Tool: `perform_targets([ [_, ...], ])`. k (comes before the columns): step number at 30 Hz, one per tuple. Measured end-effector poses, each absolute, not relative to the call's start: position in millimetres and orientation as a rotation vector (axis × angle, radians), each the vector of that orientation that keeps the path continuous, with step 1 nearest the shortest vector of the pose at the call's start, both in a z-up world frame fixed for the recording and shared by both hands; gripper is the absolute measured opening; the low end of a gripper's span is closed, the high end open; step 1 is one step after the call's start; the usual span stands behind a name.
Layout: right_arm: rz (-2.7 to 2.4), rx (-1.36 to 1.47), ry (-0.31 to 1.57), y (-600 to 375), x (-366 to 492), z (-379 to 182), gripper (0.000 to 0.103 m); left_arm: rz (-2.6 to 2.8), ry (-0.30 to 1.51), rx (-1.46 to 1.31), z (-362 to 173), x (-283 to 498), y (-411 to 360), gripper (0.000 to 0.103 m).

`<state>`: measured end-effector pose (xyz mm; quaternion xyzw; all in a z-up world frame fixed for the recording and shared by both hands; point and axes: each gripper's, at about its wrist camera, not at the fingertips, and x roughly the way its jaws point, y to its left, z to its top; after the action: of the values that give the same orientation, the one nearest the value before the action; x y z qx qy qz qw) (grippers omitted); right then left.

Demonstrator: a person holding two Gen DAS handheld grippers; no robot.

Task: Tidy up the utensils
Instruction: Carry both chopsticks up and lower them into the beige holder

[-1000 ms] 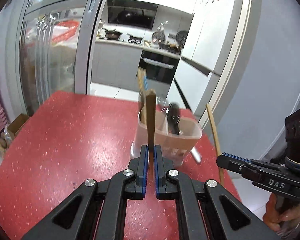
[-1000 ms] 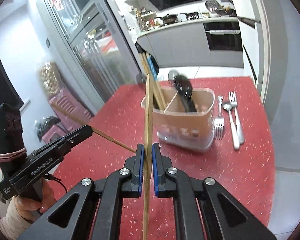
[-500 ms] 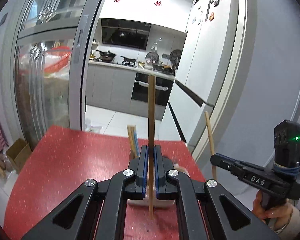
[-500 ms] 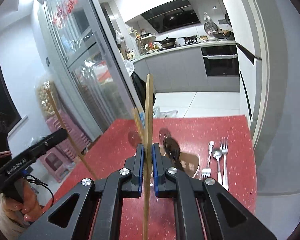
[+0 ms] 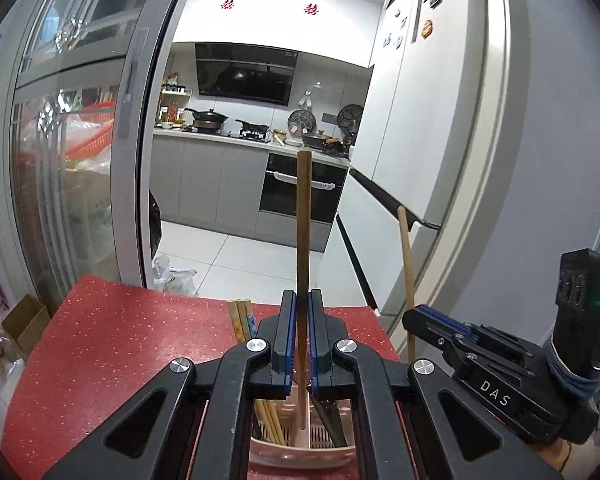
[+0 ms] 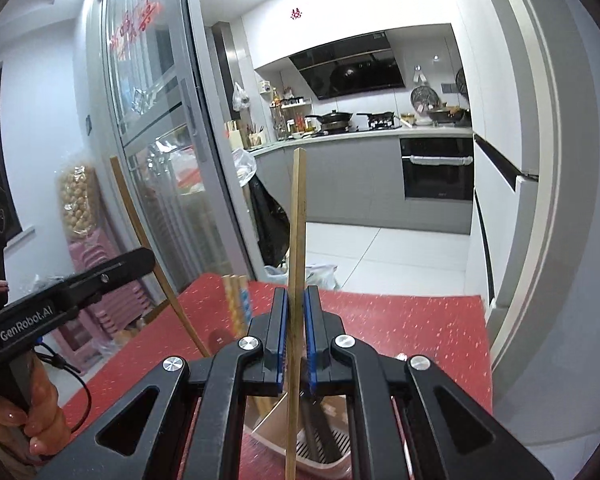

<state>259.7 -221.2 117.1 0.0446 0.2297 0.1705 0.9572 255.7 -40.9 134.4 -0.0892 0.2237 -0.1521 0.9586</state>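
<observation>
Both grippers have lifted and tipped upright since a second ago, so the holder that stood ahead of them now sits directly beneath.

Starting on the left, the left gripper (image 5: 302,320) is clamped on a dark chopstick (image 5: 303,216) held vertical, its lower tip hanging inside the pink holder (image 5: 300,456) just below the jaws, beside the divider. Chopsticks (image 5: 241,320) already stowed stand just left of its fingers, and dark-handled pieces sit in the compartment to the right.

Moving right, the right gripper (image 6: 295,320) is closed on a paler chopstick (image 6: 297,220), also upright, its lower end reaching down in front of the holder (image 6: 324,466); I cannot tell whether it is inside.

Judging by this, sorting is well along: two chopsticks remain to be released, and possibly other cutlery out of view.

Readable writing: "DAS" on the right gripper's side, "GenRobot.AI" on the left's.
</observation>
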Motion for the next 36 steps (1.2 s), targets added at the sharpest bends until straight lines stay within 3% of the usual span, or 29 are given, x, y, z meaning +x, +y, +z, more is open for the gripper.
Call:
perform_targets([
  [20,0.282,-0.036,0.419,-211.2,302.3,45.2,0.009,-0.251,0.533,-0.140,61.5,291.3,-55.4,0.030],
  [36,0.312,0.008,0.534,-217.3,296.2,12.3,0.009,-0.217,0.595,-0.077,36.1,287.0,-70.5,0.030],
])
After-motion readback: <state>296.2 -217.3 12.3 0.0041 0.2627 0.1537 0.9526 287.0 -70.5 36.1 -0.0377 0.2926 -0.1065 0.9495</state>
